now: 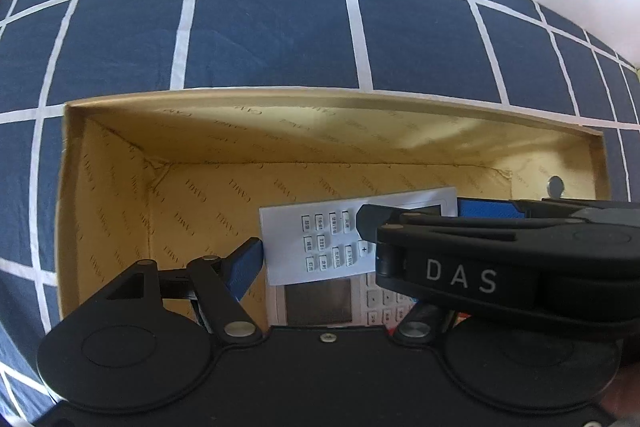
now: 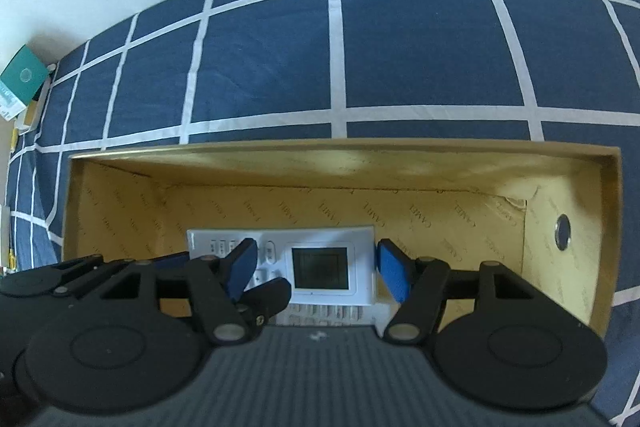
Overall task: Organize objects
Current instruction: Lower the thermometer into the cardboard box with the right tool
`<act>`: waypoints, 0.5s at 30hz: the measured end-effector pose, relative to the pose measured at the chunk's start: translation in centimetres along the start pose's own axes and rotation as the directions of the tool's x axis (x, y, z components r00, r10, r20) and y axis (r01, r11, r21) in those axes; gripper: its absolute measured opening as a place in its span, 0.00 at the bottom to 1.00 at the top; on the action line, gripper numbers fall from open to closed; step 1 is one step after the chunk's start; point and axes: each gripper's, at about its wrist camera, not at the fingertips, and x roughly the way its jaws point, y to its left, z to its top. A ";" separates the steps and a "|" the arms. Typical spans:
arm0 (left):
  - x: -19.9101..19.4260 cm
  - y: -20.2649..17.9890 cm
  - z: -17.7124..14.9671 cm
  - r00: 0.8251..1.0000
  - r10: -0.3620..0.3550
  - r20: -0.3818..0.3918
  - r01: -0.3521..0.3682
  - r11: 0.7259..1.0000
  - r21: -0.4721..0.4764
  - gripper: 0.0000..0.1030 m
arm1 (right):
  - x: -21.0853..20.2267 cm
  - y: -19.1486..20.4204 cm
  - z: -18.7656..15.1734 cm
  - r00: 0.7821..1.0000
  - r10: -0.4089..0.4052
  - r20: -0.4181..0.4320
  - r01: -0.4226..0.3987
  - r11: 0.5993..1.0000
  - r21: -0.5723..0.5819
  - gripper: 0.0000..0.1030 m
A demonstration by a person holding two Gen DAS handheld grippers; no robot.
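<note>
Remote between spread fingers

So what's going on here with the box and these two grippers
A person is working both handheld grippers inside an open cardboard box that sits on a blue checked bedsheet. A white remote control with a small screen lies in the box on top of what looks like a calculator. The right gripper is open, its blue fingers straddling the remote's screen end. The left gripper reaches in from the other side, also open. Whether either is touching the remote is unclear.
</note>
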 end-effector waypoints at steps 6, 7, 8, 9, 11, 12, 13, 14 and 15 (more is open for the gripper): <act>1.4 0.1 0.7 1.000 -0.013 -0.024 0.013 1.000 0.018 0.67 | 1.2 -0.7 0.5 1.000 -0.011 -0.012 0.011 1.000 0.028 0.64; 1.6 0.1 0.7 1.000 -0.014 -0.027 0.015 1.000 0.020 0.67 | 1.4 -0.8 0.5 1.000 -0.013 -0.016 0.014 0.999 0.033 0.64; 1.8 0.1 0.8 0.999 -0.016 -0.030 0.017 1.000 0.021 0.67 | 1.5 -0.9 0.5 1.000 -0.014 -0.019 0.015 0.999 0.037 0.64; 1.9 0.1 0.8 0.999 -0.018 -0.033 0.019 1.000 0.023 0.67 | 1.6 -1.0 0.6 1.000 -0.016 -0.021 0.017 0.999 0.039 0.64; 2.2 0.1 0.8 0.999 -0.020 -0.039 0.021 0.999 0.026 0.67 | 1.8 -1.2 0.6 0.999 -0.018 -0.027 0.019 0.999 0.045 0.64; 2.4 0.1 0.8 0.999 -0.020 -0.041 0.021 0.999 0.028 0.67 | 2.0 -1.3 0.6 0.999 -0.019 -0.030 0.020 0.999 0.046 0.64; 2.5 0.1 0.8 0.999 -0.021 -0.044 0.022 0.999 0.028 0.67 | 2.1 -1.3 0.7 0.999 -0.019 -0.032 0.020 0.999 0.047 0.64; 2.7 0.1 0.8 0.999 -0.021 -0.047 0.022 0.999 0.028 0.67 | 2.3 -1.4 0.7 0.999 -0.018 -0.035 0.020 0.999 0.048 0.64; 2.8 0.1 0.8 0.999 -0.022 -0.049 0.023 0.999 0.026 0.67 | 2.4 -1.5 0.7 0.999 -0.017 -0.040 0.019 0.999 0.049 0.64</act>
